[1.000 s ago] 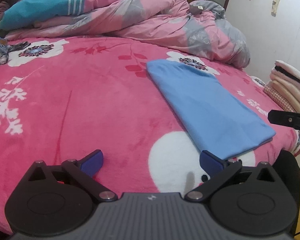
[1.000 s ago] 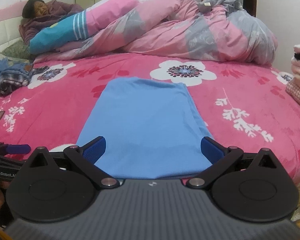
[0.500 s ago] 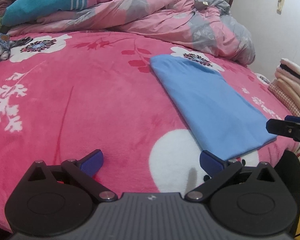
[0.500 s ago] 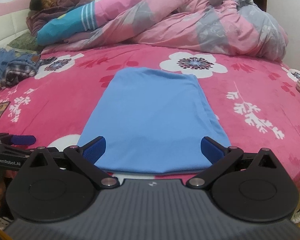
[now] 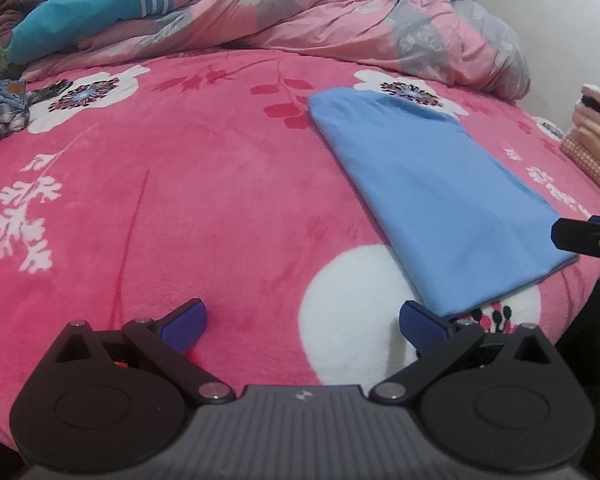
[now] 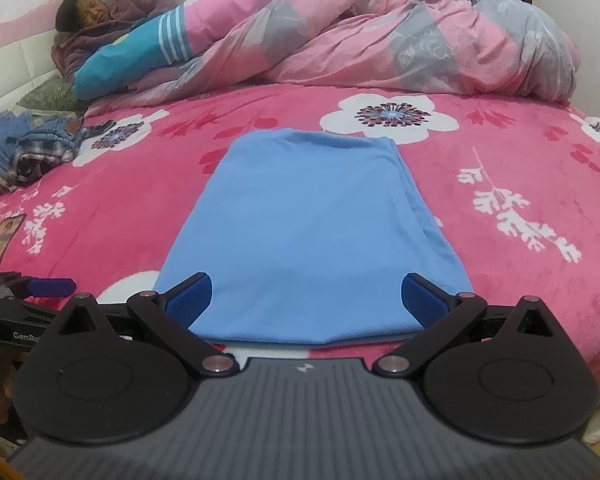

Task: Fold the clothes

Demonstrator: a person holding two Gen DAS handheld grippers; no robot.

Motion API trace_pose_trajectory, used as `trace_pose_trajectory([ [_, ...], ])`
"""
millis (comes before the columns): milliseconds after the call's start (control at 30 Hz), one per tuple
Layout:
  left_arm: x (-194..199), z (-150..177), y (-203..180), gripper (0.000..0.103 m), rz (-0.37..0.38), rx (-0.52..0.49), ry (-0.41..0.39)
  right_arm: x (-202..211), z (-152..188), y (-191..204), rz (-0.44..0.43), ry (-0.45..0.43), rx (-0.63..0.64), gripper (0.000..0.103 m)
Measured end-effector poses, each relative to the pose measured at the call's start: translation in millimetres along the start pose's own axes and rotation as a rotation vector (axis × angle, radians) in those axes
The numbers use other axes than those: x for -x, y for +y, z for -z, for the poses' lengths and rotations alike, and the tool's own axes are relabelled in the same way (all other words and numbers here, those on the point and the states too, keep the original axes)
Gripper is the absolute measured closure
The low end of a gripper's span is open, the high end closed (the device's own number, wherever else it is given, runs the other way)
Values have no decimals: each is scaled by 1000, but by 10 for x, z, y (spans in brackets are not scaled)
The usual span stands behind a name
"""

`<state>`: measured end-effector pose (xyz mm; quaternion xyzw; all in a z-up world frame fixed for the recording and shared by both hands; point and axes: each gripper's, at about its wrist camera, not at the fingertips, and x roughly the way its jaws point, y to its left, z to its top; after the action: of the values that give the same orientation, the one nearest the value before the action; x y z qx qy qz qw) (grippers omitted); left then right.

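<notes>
A light blue garment (image 6: 308,232) lies flat on the pink flowered blanket (image 6: 520,168), folded into a long narrow shape. My right gripper (image 6: 306,300) is open right at its near hem, fingers apart over the cloth and holding nothing. In the left wrist view the same blue garment (image 5: 432,196) runs off to the right. My left gripper (image 5: 303,322) is open over bare blanket (image 5: 180,184), its right finger (image 5: 422,326) next to the garment's near left corner. The other gripper's finger (image 5: 584,236) shows at the right edge.
A rumpled pink and grey quilt (image 6: 380,36) fills the back of the bed, and a person (image 6: 100,20) lies there at the far left. Jeans and checked clothes (image 6: 32,144) are heaped at the left. Folded clothes (image 5: 596,132) are stacked at the right edge.
Both grippers have moved in closer over the bed, so the blue garment sits higher and larger in both views. Both stayed open. The garment has not moved.
</notes>
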<state>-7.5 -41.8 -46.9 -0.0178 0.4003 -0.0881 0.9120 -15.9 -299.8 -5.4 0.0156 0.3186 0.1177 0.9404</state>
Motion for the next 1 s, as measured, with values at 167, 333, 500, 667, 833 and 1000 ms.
trace_pose_trajectory([
  [167,-22,4,-62,0,-27,-46,11,-28,8,-51,-18,8,-22,1],
  [333,2,-1,-59,0,-32,-38,17,-40,18,-98,-28,7,-34,1],
  [500,95,-84,57,0,5,36,2,-42,3,-152,-37,-8,-51,1],
  [667,252,-233,140,0,23,68,-123,3,-42,-212,-95,-72,-60,1],
  [833,182,-464,27,0,6,-16,-201,-104,-146,-239,-96,-132,-32,1],
  [1000,-5,-676,-198,0,32,-127,-217,-238,-339,-306,-70,-164,1,1],
])
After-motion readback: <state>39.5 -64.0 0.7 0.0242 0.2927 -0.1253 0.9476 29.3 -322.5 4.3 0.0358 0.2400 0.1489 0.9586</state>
